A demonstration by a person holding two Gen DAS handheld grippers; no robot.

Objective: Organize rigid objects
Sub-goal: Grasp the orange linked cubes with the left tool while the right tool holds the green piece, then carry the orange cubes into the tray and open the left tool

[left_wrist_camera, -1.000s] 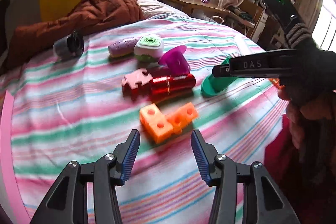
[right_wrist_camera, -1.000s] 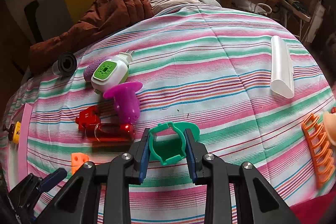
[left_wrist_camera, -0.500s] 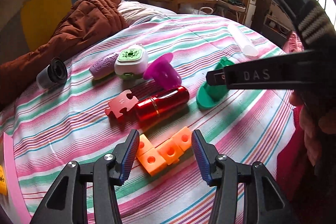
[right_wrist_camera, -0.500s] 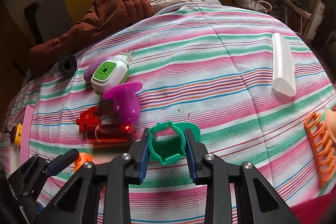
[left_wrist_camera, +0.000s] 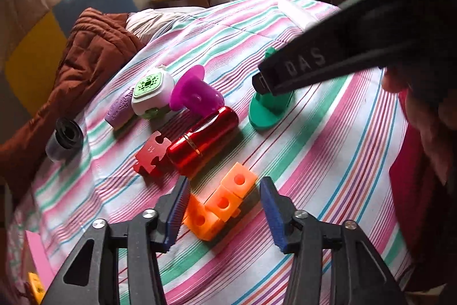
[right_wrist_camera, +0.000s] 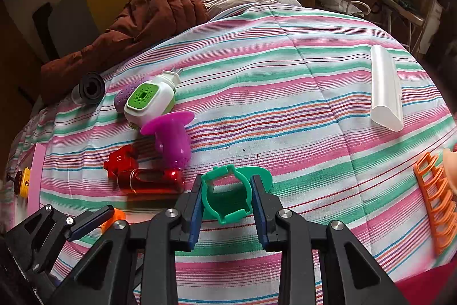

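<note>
Between left gripper [left_wrist_camera: 224, 212] fingers, held wide: orange plastic linked cubes [left_wrist_camera: 220, 203], now bracketed after closer approach, not yet clamped. Right gripper [right_wrist_camera: 226, 197] kept closed on green plastic clip holder [right_wrist_camera: 228, 195] resting on striped bedspread [right_wrist_camera: 285, 93]. Grasp judged imminent.

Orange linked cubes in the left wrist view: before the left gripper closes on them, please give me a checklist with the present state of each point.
1. Left gripper open wide enough: ok, the cubes fit between the fingers.
2. Orange linked cubes centred in the gap: not ok, they sit nearer the left finger.
3. Red cylinder outside the closing path: ok, it lies beyond the fingertips.
4. Red puzzle piece out of the way: ok, ahead and to the left.
5. Right gripper secure on the green holder: ok, both pads press its sides.
6. Fingertips low enough on the striped bedspread: cannot tell.
</note>
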